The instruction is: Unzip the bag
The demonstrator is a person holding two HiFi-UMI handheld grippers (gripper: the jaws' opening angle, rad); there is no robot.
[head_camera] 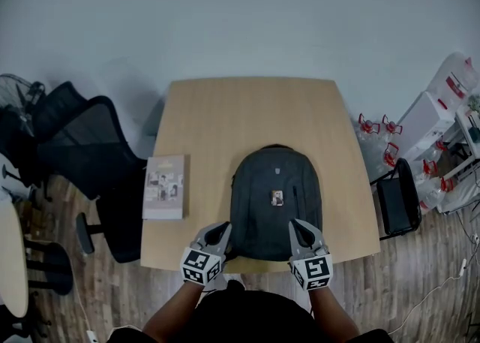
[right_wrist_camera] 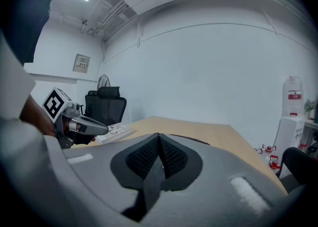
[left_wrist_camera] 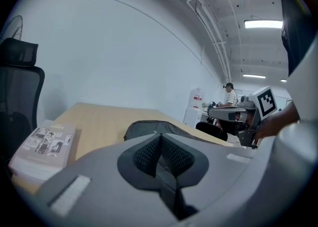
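Note:
A dark grey backpack (head_camera: 275,200) lies flat on the wooden table (head_camera: 255,112), its top toward the far side and a small badge on its front. My left gripper (head_camera: 222,230) hovers at the backpack's near left corner, jaws shut with nothing between them. At the near right corner my right gripper (head_camera: 296,227) is likewise shut and empty. In the left gripper view the backpack (left_wrist_camera: 149,126) shows just beyond the shut jaws, with the right gripper (left_wrist_camera: 233,114) off to the right. In the right gripper view the left gripper (right_wrist_camera: 87,127) shows at left and only a thin edge of the backpack (right_wrist_camera: 191,140) peeks past the jaws.
A book (head_camera: 165,187) lies on the table's left side. A black office chair (head_camera: 90,146) stands left of the table. A small black chair (head_camera: 399,203) and white shelving with red-handled items (head_camera: 442,131) stand to the right. A person (left_wrist_camera: 230,95) sits far across the room.

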